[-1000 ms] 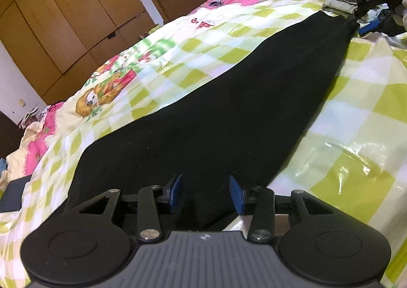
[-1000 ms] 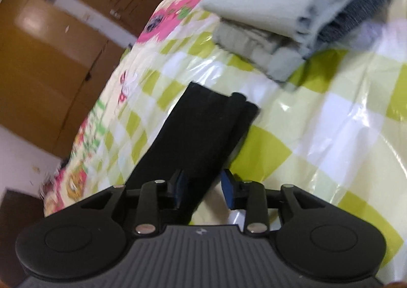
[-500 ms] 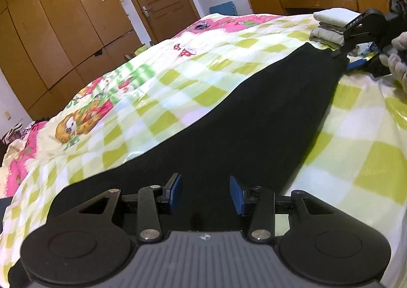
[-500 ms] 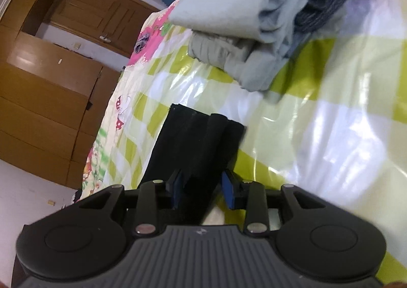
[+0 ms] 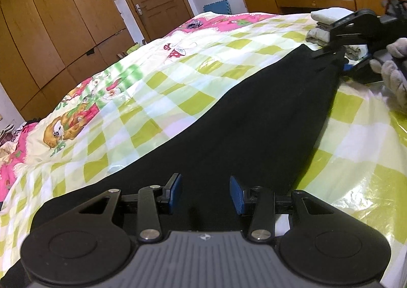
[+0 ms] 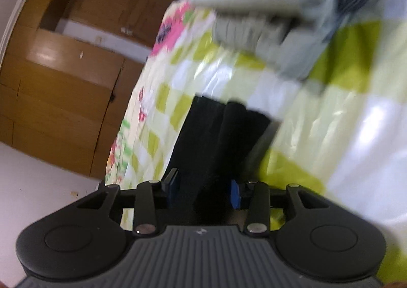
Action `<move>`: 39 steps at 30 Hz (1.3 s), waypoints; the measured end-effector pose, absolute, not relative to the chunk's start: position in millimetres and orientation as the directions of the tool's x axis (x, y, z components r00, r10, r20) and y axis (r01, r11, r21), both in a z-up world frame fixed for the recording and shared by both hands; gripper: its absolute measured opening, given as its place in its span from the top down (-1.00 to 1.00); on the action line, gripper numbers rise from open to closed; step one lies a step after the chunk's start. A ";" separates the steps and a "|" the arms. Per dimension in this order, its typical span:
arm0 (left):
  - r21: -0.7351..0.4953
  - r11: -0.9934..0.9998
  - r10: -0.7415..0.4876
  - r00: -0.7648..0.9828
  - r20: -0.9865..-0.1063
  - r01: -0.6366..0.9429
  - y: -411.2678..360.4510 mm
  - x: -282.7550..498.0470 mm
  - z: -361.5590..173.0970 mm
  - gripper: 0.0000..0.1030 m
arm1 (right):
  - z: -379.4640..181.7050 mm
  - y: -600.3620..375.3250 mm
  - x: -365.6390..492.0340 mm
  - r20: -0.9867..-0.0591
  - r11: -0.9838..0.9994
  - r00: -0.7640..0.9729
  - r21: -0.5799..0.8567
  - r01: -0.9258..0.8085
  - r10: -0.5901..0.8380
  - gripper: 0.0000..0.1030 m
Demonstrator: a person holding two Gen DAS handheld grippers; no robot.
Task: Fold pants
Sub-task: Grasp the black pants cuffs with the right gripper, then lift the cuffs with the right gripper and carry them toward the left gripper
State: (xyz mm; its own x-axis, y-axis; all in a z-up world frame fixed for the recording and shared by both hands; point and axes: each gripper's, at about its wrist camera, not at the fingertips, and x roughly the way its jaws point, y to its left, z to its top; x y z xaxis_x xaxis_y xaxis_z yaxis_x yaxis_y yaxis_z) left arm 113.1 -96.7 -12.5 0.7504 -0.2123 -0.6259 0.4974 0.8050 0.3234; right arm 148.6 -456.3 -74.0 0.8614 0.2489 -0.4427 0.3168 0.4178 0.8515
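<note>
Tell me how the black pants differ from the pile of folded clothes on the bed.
The black pants are dark; the pile of folded clothes is pale grey and white. The pants lie stretched out long across the bed as one piece; the pile is compact, with several folded pieces stacked. Both rest on the checked bedspread.

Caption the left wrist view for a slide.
Black pants stretched along a checkered bedspread, left gripper at one end.

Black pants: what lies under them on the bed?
The black pants lie on a green-and-white checked bedspread showing along both sides. Whatever sits directly beneath the cloth is covered.
</note>
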 end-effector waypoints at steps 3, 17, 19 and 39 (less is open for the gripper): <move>0.303 0.811 -0.218 0.740 -0.636 0.500 -100.1 115.4 -13.8 -0.08 | -77.3 -450.8 166.6 -0.449 0.413 0.850 0.853 0.318 0.274 0.30; 0.225 0.773 -0.308 0.660 -0.685 0.593 -139.8 104.4 -26.1 -0.07 | -46.9 -472.9 127.3 -0.358 0.356 0.901 0.898 0.259 0.247 0.84; 0.208 0.776 -0.331 0.666 -0.668 0.595 -140.5 100.8 -20.0 -0.08 | -39.2 -480.4 119.4 -0.367 0.371 0.906 0.888 0.273 0.209 0.84; 0.257 0.962 0.071 0.813 -0.577 0.098 85.8 64.9 -19.1 -0.12 | 110.3 -167.3 203.1 -0.358 0.711 0.726 0.657 -0.251 0.587 0.83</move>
